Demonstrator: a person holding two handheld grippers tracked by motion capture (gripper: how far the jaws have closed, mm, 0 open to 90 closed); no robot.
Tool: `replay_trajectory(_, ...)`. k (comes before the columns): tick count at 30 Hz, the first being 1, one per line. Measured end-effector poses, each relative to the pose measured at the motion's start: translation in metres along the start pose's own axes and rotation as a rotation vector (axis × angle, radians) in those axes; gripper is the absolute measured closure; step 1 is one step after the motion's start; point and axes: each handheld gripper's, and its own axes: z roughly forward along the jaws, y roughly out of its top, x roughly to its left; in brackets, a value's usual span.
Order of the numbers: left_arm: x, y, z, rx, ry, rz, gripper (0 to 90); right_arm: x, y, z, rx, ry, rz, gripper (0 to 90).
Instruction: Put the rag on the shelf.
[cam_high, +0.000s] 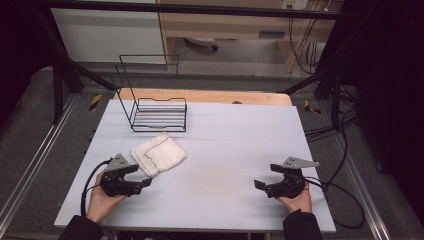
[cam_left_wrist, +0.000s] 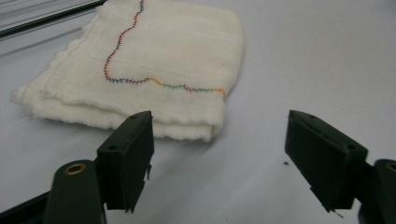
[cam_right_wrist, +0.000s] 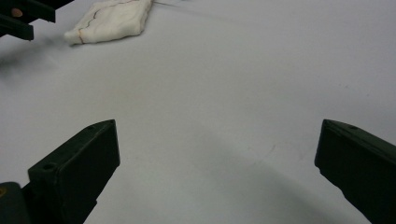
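A folded white cloth (cam_high: 158, 154) with a wavy multicoloured stitched line lies on the table left of centre. My left gripper (cam_high: 143, 176) is open just in front of its near corner, close but apart from it. In the left gripper view the cloth (cam_left_wrist: 154, 70) lies just beyond the spread jaws of the left gripper (cam_left_wrist: 219, 154). My right gripper (cam_high: 260, 185) rests open at the right front of the table, pointing left. In the right gripper view the right gripper (cam_right_wrist: 217, 163) has bare table between its jaws and the cloth (cam_right_wrist: 112, 19) lies far off at the upper left.
A black wire rack (cam_high: 159, 113) stands at the back left of the light grey table (cam_high: 225, 150), behind the cloth. Cables trail from both grippers off the table's edges. A dark frame and floor rails surround the table.
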Motion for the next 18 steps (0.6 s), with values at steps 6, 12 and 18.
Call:
replay_trajectory(6, -0.005, 0.005, 0.014, 0.017, 0.033, 0.004, 38.3, 0.000, 0.000, 0.002, 0.005, -0.004, -0.003, 0.6)
replay_trajectory(12, -0.006, 0.007, 0.026, 0.052, 0.062, 0.011, 50.1, 0.000, 0.000, 0.002, 0.003, -0.004, -0.005, 0.6)
replay_trajectory(18, -0.003, 0.005, 0.029, 0.062, 0.086, 0.010, 65.3, 0.000, 0.000, 0.001, 0.003, -0.004, -0.003, 0.6)
